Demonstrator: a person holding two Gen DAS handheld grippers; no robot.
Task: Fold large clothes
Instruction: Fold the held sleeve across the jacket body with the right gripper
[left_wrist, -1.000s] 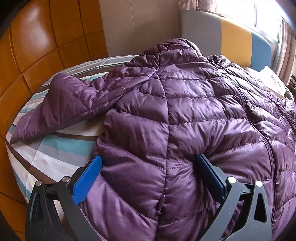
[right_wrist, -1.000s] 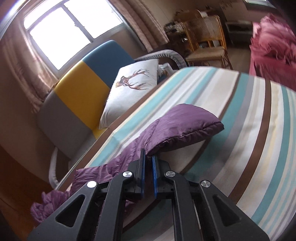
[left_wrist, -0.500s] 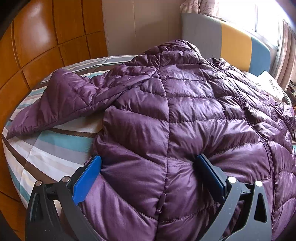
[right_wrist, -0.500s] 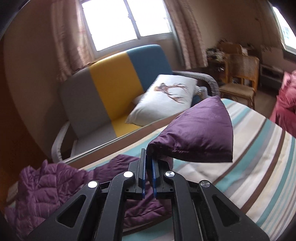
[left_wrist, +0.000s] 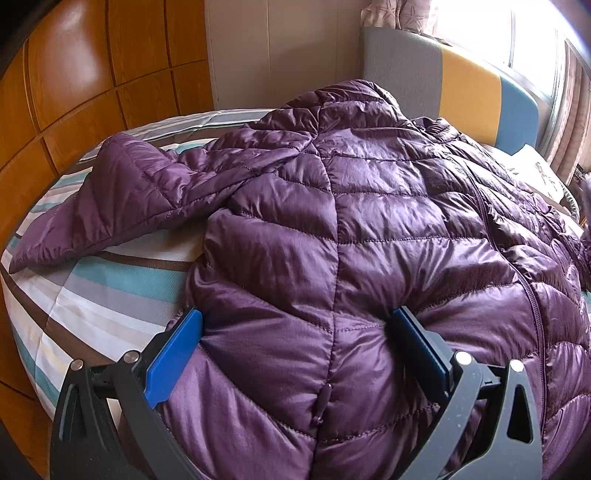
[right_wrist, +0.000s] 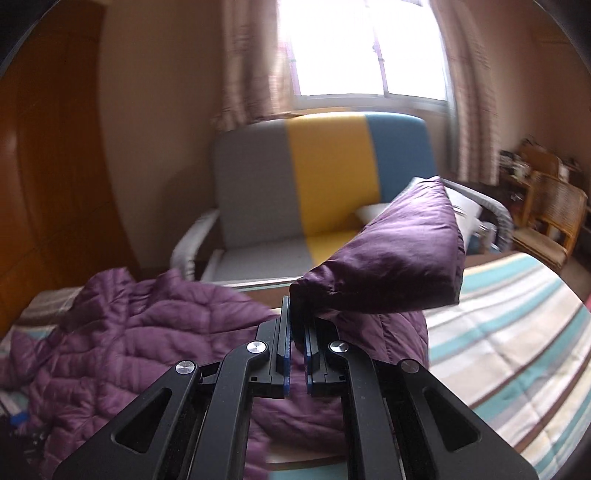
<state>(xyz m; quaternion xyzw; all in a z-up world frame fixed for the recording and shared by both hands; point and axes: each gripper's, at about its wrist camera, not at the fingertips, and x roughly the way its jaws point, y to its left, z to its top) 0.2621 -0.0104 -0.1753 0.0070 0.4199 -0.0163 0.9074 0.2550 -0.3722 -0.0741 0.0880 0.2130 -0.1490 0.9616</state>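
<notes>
A purple quilted puffer jacket (left_wrist: 332, 221) lies spread on the striped bed (left_wrist: 92, 295), zip running down its right side. One sleeve (left_wrist: 129, 206) stretches out to the left. My left gripper (left_wrist: 295, 314) stands open and wide over the near hem, a bulge of jacket between its blue pads (left_wrist: 173, 354). In the right wrist view my right gripper (right_wrist: 295, 310) is shut on the other sleeve (right_wrist: 388, 266), holding its cuff end up off the bed (right_wrist: 498, 332). The jacket body (right_wrist: 147, 332) lies below and to the left of it.
A grey, yellow and blue armchair (right_wrist: 314, 177) stands just beyond the bed under a window, with a white pillow (left_wrist: 535, 173) on it. Wooden wardrobe panels (left_wrist: 92, 74) rise at the left. A wooden chair (right_wrist: 554, 214) stands at the far right.
My right gripper has lifted the sleeve end off the striped bed and carried it leftward towards the jacket body, rolling as it went. The left gripper has stayed put.
</notes>
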